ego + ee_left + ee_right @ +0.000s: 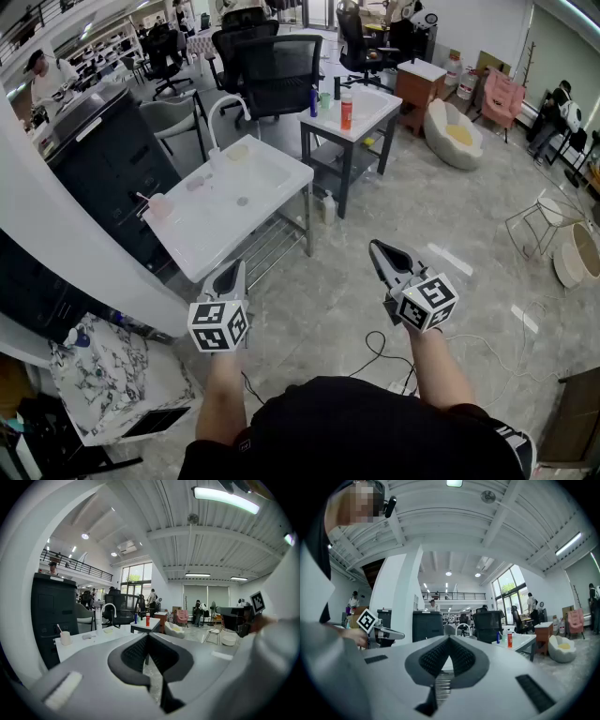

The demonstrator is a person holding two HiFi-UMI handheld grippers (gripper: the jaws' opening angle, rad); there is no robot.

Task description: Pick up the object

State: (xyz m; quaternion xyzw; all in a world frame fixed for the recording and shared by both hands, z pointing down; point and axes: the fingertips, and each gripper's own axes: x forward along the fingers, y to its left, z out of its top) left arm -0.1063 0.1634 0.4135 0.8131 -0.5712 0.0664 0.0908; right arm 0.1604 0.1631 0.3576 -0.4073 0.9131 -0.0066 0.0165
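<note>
The left gripper point(234, 266) and right gripper point(374, 246) are hovering above the floor point(328, 300), each pressing its jaws together on nothing. Three containers point(346, 110) are standing on one small table point(375, 108).
</note>
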